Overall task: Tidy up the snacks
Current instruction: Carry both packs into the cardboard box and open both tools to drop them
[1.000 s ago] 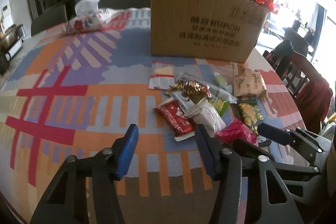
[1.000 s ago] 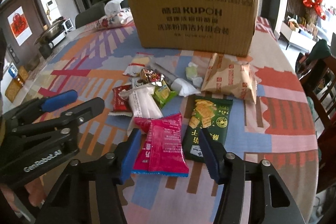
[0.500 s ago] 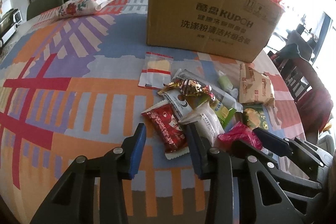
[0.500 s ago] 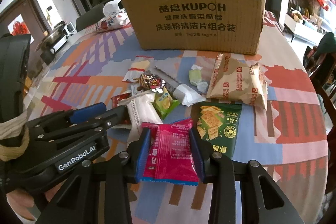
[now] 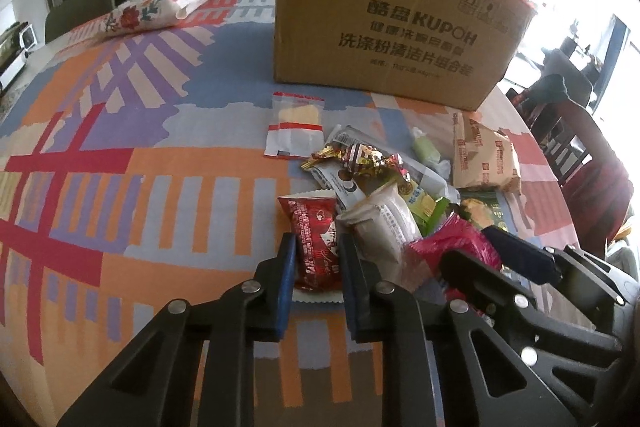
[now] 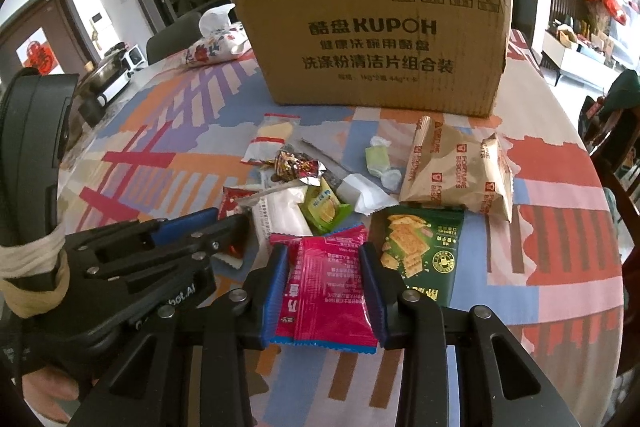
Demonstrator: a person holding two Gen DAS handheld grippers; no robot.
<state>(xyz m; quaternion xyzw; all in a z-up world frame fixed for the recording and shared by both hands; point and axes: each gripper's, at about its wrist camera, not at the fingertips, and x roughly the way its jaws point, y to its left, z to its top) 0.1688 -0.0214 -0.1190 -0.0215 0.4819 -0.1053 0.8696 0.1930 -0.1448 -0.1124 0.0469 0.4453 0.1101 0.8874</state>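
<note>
A pile of snack packets lies on the patterned tablecloth in front of a cardboard box. My left gripper is shut on a red snack packet at the pile's near left. My right gripper is shut on a pink snack packet, which also shows in the left wrist view. A white packet, a small green packet, a dark green cracker bag and a tan biscuit bag lie just beyond.
A clear packet with red stripes and a gold foil sweet lie nearer the box. A floral tissue pack sits at the far left. Chairs stand at the table's right edge.
Both grippers moved forward into the pile and closed: the left onto the red packet, the right onto the pink packet.
</note>
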